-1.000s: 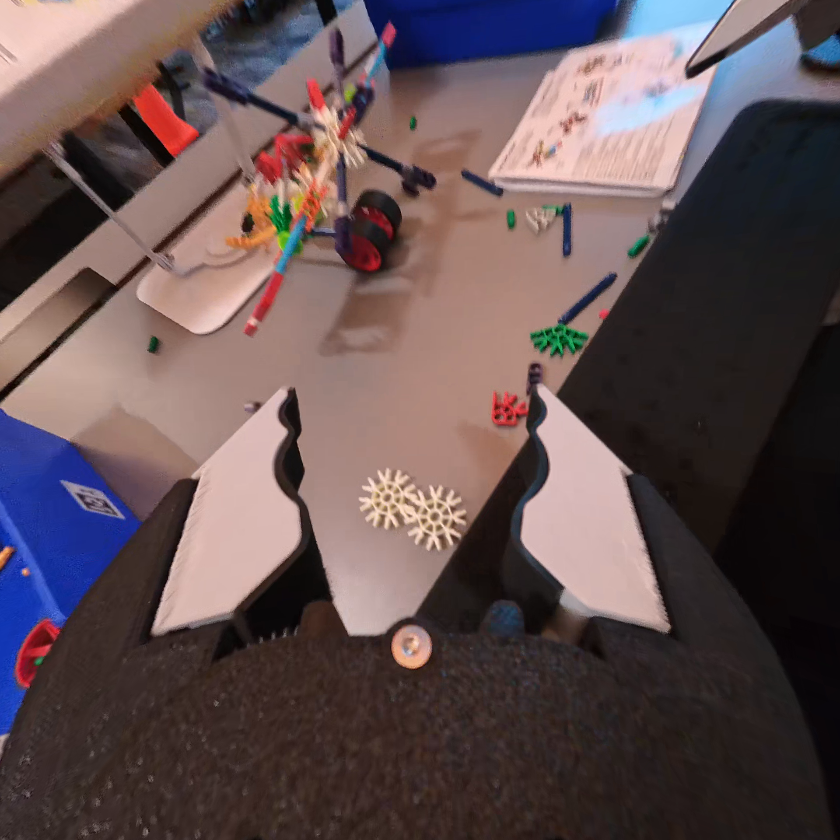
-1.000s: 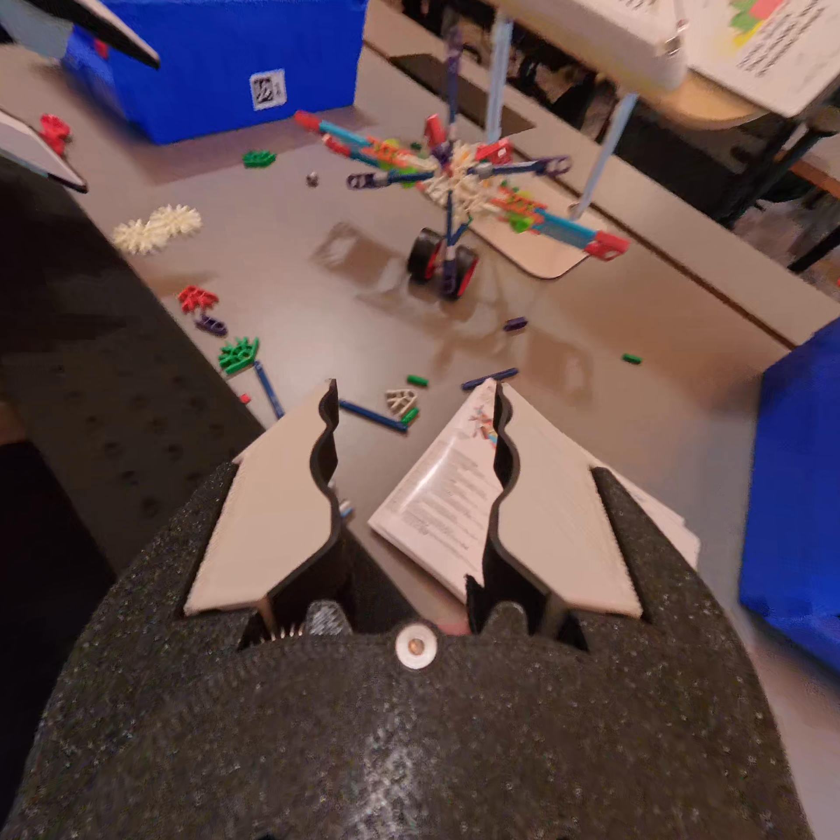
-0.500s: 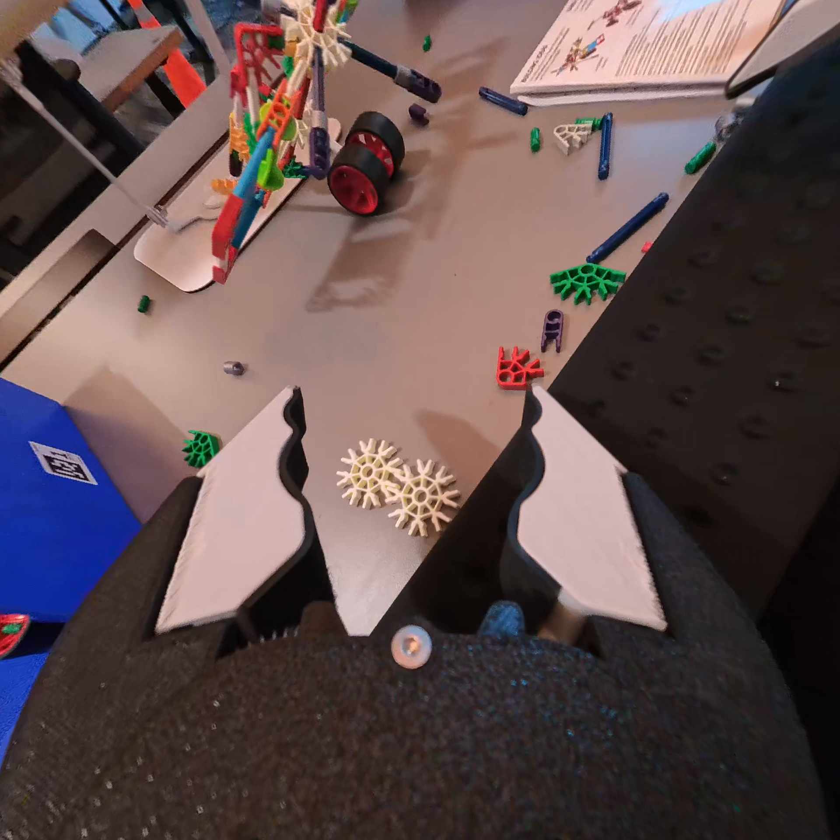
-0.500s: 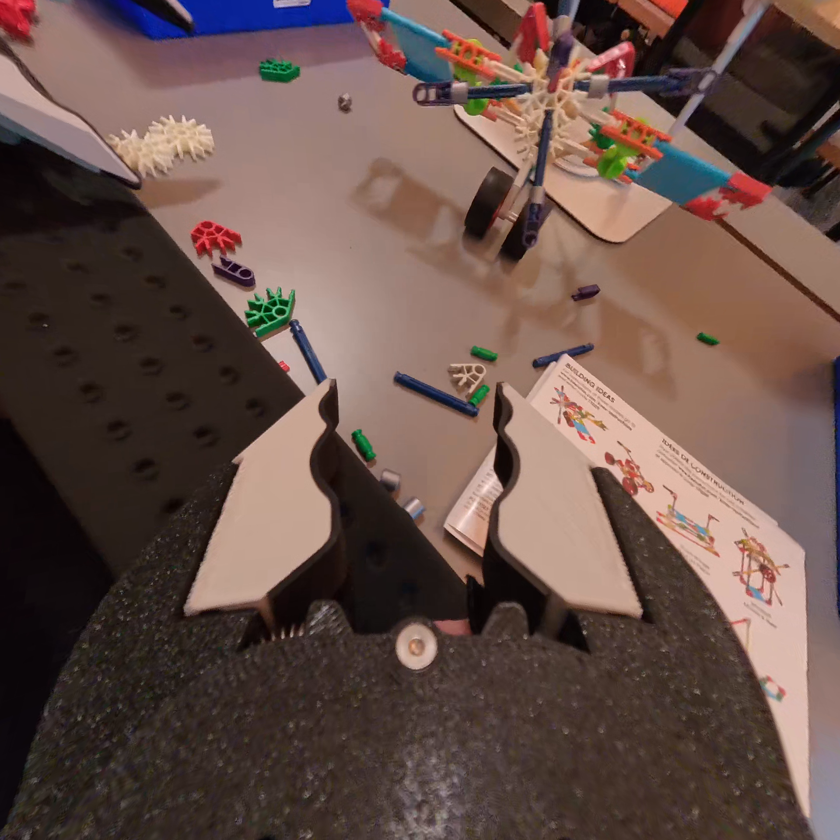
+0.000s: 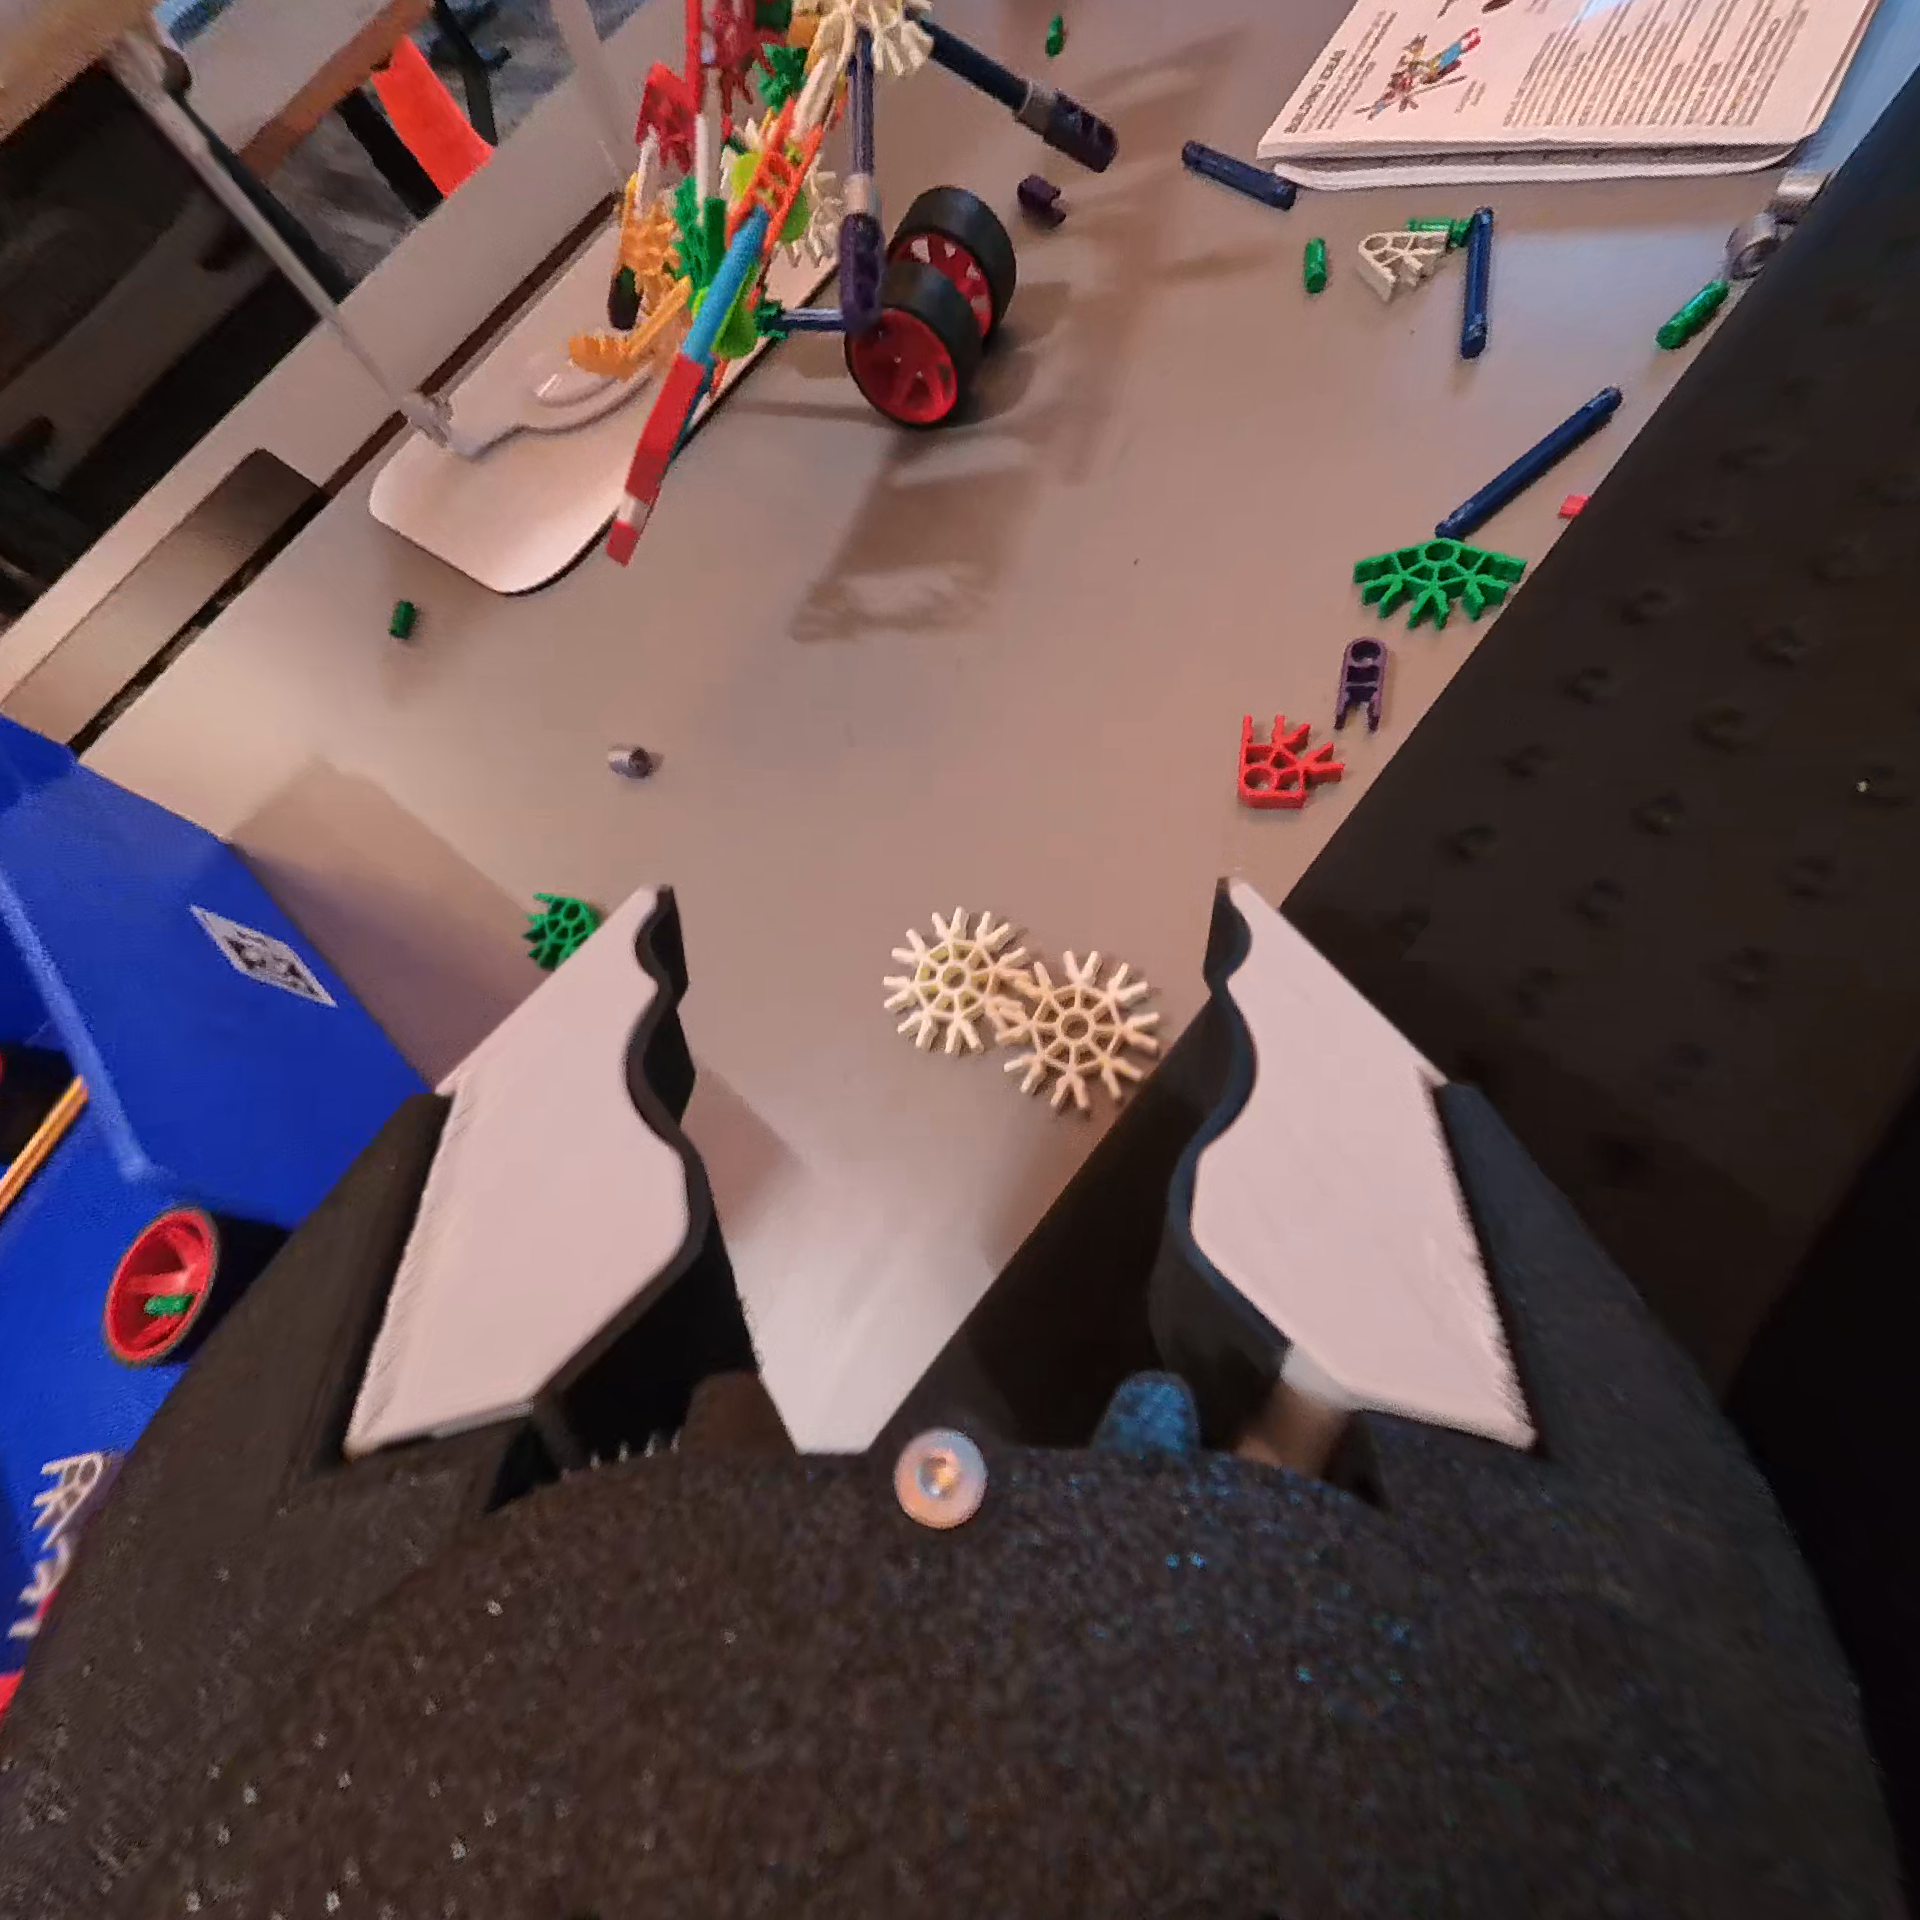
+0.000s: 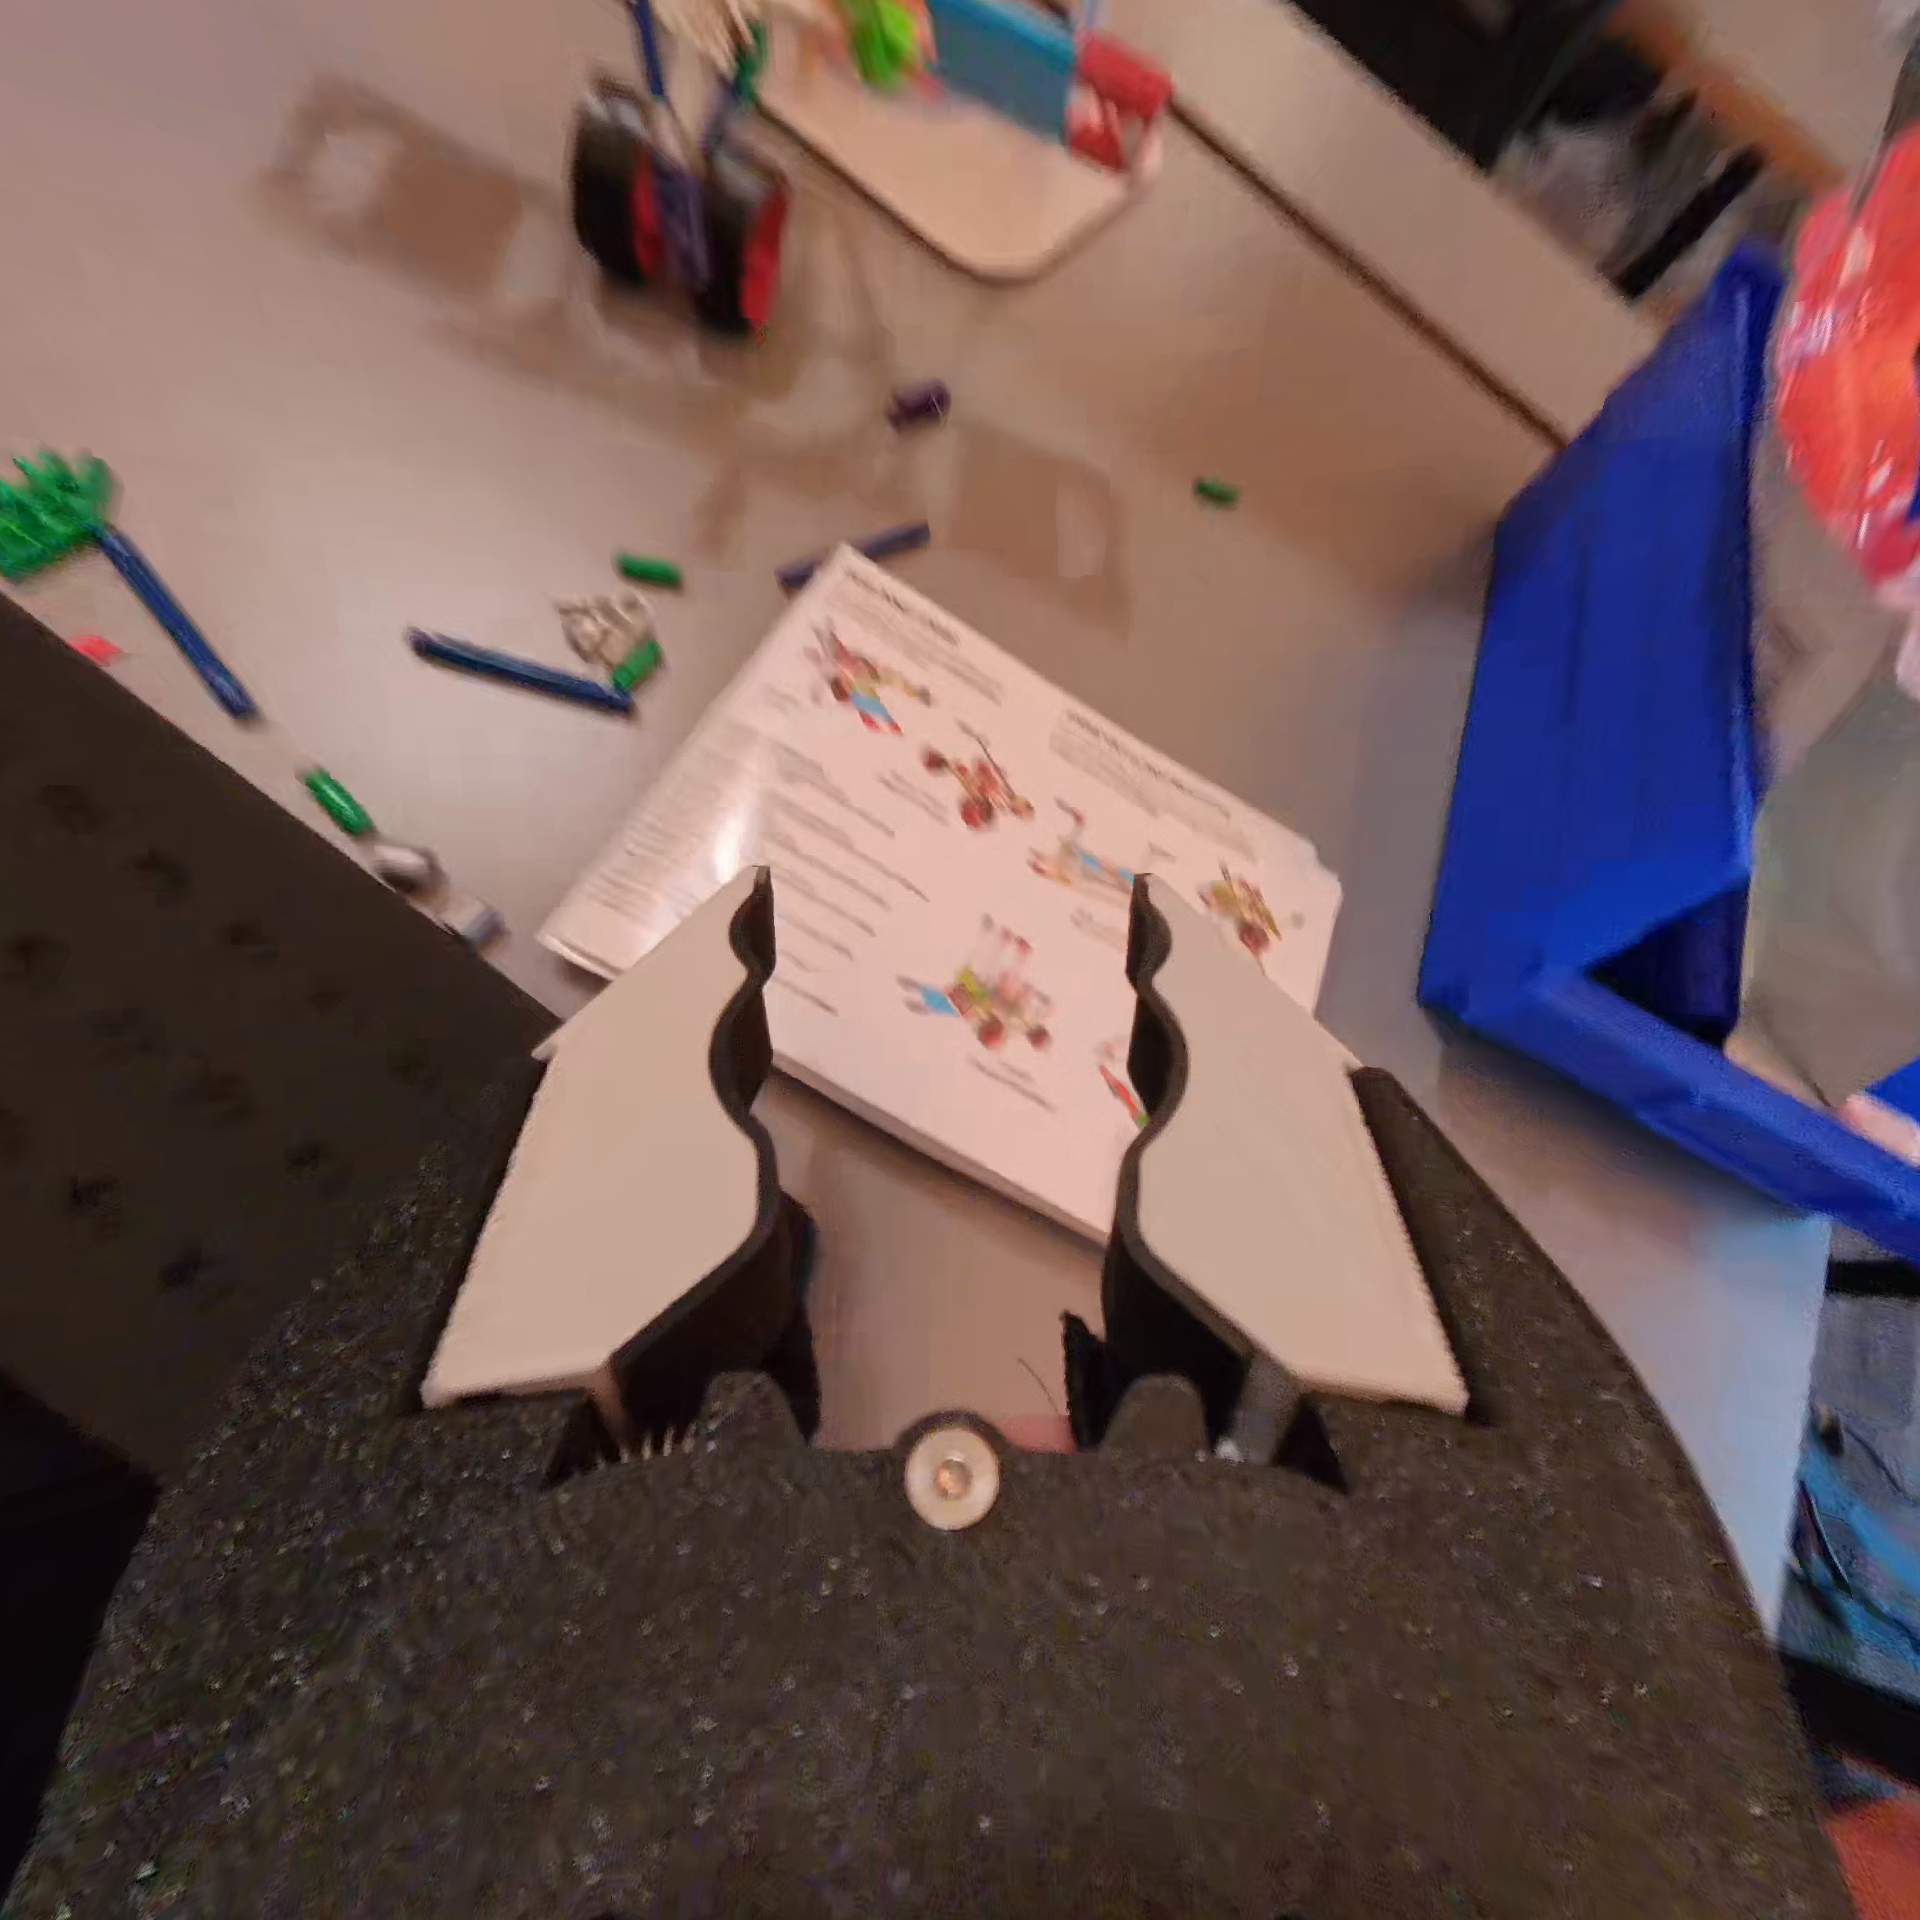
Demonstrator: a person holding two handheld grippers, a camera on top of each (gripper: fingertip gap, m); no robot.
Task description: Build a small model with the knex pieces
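Note:
My left gripper (image 5: 940, 904) is open and empty above the grey table (image 5: 831, 707). Two cream snowflake-shaped connectors (image 5: 1023, 1006) lie side by side between its fingers, nearer the right one. My right gripper (image 6: 951, 894) is open and empty, hovering over a white instruction booklet (image 6: 966, 831). A colourful rod-and-connector model with two black and red wheels (image 5: 935, 301) stands at the far side of the table; it shows blurred in the right wrist view (image 6: 675, 218).
Loose pieces are scattered about: a red connector (image 5: 1283, 764), a purple clip (image 5: 1361, 681), a green fan connector (image 5: 1439, 580), blue rods (image 6: 520, 670). A black perforated mat (image 5: 1662, 831) edges the table. Blue bins stand at the left (image 5: 156, 1039) and the right (image 6: 1621, 727). The purple clip (image 5: 1361, 681) is about 9 centimetres from my left fingertips.
The right gripper has swung right and down, from the loose pieces to above the booklet. The left gripper has drifted slightly left, still over the cream connectors. Both stay open.

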